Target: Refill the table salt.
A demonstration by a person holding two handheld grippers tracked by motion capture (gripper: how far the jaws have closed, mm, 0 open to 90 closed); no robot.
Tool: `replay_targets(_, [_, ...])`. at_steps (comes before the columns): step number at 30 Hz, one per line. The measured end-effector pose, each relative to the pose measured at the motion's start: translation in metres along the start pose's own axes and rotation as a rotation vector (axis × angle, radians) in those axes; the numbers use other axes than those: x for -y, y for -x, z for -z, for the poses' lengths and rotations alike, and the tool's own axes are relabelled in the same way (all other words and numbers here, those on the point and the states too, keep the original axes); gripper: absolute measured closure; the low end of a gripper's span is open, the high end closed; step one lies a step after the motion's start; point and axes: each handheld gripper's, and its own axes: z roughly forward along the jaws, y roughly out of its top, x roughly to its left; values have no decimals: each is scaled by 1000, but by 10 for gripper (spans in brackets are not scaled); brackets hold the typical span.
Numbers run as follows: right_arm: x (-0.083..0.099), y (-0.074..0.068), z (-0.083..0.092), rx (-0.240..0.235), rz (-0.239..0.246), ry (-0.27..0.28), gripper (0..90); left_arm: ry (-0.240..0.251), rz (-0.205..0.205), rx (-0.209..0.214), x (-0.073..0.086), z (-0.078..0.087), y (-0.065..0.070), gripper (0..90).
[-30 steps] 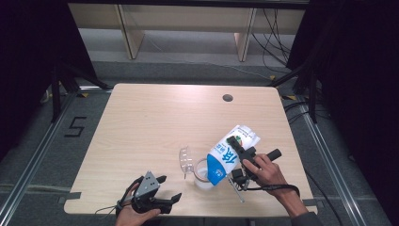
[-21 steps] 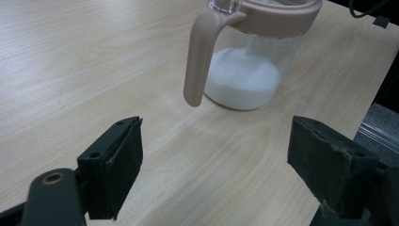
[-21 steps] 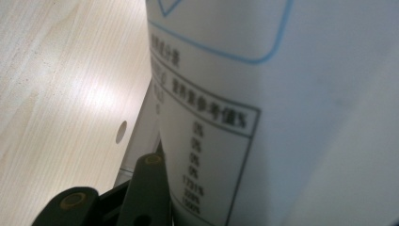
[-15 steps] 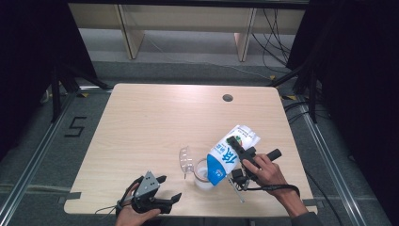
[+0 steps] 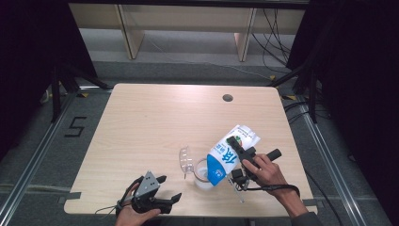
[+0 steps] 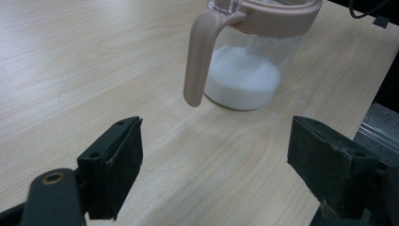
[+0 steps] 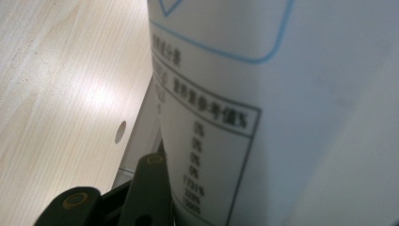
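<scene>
Two grippers work at the lower edge of the surface [image 5: 155, 122]. At lower right of the high view, the right gripper [image 5: 240, 157] pinches a tilted white-and-blue carton [image 5: 228, 153] over a clear jug [image 6: 244, 61] holding white powder. At lower left, the left gripper [image 5: 162, 195] rests with jaws spread, holding nothing.

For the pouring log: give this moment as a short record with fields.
activity: pouring from carton into pitcher
held item: white and blue milk carton, tilted with its top down over the pitcher
right gripper: shut on the carton
receiving vessel: clear plastic pitcher with a beige rim and handle, upright on the table, its lid flipped open
contents: a low white layer at the bottom
left gripper: open, holding nothing
surface: light wooden table
</scene>
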Motion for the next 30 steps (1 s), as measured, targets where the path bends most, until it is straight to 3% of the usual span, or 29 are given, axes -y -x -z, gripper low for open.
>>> replay_targets(1, [0, -2, 0, -5, -22, -4, 661, 0, 0, 0, 0, 0, 0, 183])
replay_targets(6, [1, -2, 1, -6, -31, -12, 662, 1, 0, -2, 0, 0, 0, 183])
replay_targets(8, [1, -2, 1, -6, -29, -11, 662, -2, -24, -2, -1, 1, -1, 183])
replay_targets(10, [0, -1, 0, -5, -19, -3, 662, 1, 0, -2, 0, 0, 0, 183])
replay_targets(12, [0, -2, 0, -4, -23, -5, 663, 0, -18, -1, 0, 0, 0, 183])
replay_targets(15, [0, -1, 0, -4, -22, -4, 663, 0, -10, -4, 0, 0, 0, 183])
replay_targets(16, [0, 0, 0, 0, -2, 0, 663, -3, -19, -5, 0, 1, -1, 183])
replay_targets(19, [0, -1, 1, 0, -18, -9, 665, 1, 0, 0, 0, 0, 1, 183])
replay_targets(20, [0, 1, 0, 0, 2, 3, 665, 0, -3, 2, 0, 0, 0, 183])
replay_targets(22, [0, -1, 0, -3, -22, -8, 666, -2, -5, -7, 0, 1, 0, 183])
replay_targets(26, [0, 1, 0, -1, 3, 0, 666, 3, -20, 3, 0, 0, -1, 183])
replay_targets(27, [0, 1, 0, -1, 4, 0, 666, 2, -1, 0, 0, 0, 0, 183])
replay_targets(29, [0, 1, 0, 0, 5, 2, 667, 2, -20, 3, 0, 0, -1, 183])
replay_targets(30, [0, -1, 0, -3, -19, -6, 667, 3, -11, -1, 0, 0, 0, 183])
